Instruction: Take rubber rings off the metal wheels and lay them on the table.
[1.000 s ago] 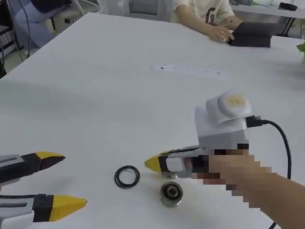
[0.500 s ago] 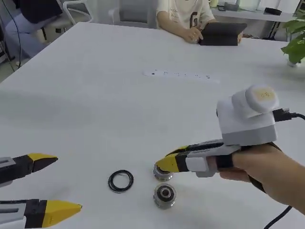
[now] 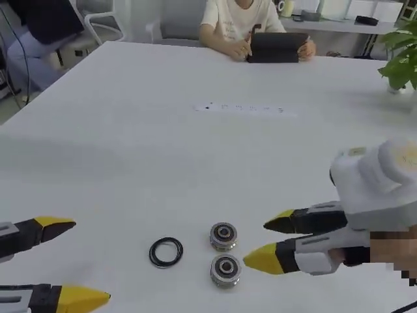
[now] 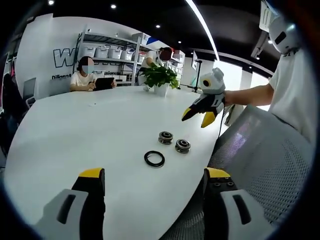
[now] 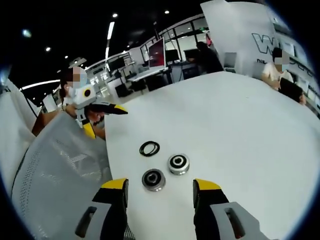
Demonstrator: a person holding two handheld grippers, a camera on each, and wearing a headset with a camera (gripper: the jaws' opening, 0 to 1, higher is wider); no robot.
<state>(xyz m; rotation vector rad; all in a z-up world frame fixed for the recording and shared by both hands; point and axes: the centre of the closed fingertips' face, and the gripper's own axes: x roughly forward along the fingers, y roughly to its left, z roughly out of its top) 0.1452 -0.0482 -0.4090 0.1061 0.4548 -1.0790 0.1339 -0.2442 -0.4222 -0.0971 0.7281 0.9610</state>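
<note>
Near the front edge of the white bench [image 3: 195, 150], a black rubber ring [image 3: 165, 252] is lying flat, just beside two small silver metal wheels resting on their faces: the farther wheel [image 3: 223, 236] and the nearer wheel [image 3: 226, 268], close together but not touching. Whether rubber is sitting in either groove is too small to tell, though the nearer wheel is looking darker in the right gripper view. Just right of the wheels the right tongs [image 3: 257, 243] are hovering, yellow-tipped jaws apart and empty. Well to the left, the left tongs [image 3: 90, 261] are waiting, likewise apart. Judged best: pinning one wheel by its rim with one pair while catching the rubber's edge with the other and rolling it off, not yanking, lest the wheel skid.
</note>
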